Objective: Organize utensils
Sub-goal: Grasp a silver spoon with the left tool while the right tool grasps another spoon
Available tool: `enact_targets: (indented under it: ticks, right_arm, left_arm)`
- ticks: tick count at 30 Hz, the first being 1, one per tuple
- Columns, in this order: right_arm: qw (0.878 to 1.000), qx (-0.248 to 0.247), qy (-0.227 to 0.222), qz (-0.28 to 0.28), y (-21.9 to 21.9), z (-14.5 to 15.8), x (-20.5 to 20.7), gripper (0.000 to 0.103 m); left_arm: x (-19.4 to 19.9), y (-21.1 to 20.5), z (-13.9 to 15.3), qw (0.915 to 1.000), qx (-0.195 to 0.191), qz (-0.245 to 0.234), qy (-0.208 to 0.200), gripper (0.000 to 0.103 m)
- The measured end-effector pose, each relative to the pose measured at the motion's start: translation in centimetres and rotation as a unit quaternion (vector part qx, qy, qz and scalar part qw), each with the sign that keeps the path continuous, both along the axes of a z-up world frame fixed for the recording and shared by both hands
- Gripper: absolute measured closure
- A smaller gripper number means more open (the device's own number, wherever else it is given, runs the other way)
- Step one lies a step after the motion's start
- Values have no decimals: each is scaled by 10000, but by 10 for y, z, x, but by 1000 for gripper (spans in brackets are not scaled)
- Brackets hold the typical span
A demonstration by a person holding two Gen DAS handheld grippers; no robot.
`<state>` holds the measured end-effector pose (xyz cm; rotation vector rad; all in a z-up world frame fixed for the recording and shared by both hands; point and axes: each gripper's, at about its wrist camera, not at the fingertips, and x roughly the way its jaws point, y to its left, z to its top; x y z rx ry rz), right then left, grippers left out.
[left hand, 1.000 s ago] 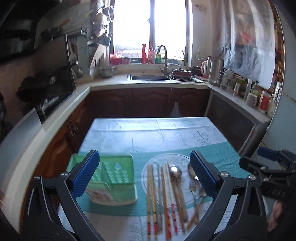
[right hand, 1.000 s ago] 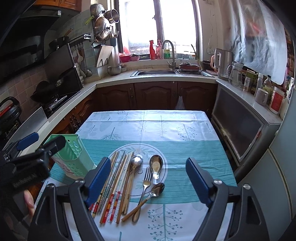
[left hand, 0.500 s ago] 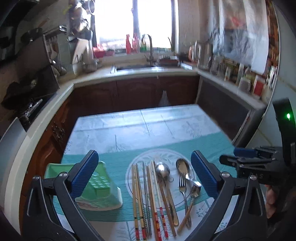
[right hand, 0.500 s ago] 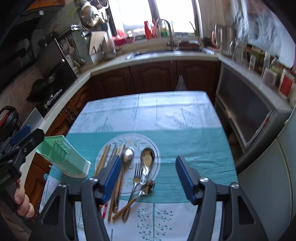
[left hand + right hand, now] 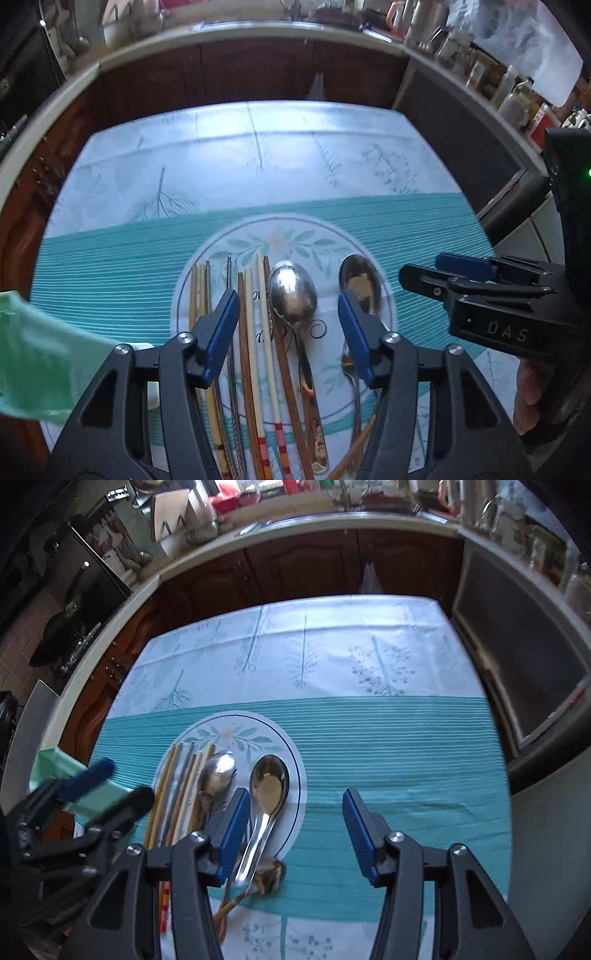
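Chopsticks (image 5: 255,332) and spoons (image 5: 293,291) lie side by side on the teal tablecloth (image 5: 110,254), green holder (image 5: 33,362) off to their left. Left gripper (image 5: 288,328) has just been closing, half-open above them and gripping nothing; right gripper (image 5: 293,830) likewise, over bare cloth

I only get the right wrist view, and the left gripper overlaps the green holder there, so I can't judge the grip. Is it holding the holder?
Observer: No. The left gripper has just been closing, but the green holder lies outside its fingers, off to their left.
Operator: Then what is between the fingers?
Observer: Several chopsticks and one spoon, lying flat on the cloth. The pads press on none of them.
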<state>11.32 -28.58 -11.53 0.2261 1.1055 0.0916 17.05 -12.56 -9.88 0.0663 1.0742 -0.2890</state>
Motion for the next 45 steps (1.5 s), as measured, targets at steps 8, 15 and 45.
enact_targets:
  ticks: [8,15,45]
  right_arm:
    - [9984,81,460,321,9,-40,38,58]
    - [9965,-131,541,628,27,-58,50,82]
    - [9979,137,326,534,11,-42,21,102]
  left_arm:
    - [16,6,-33,9986,-136,-33,518,67]
    - [20,0,-44,9973,-142,-148,700,69]
    - [18,-22,-60,9942,-24,-248,1045,83]
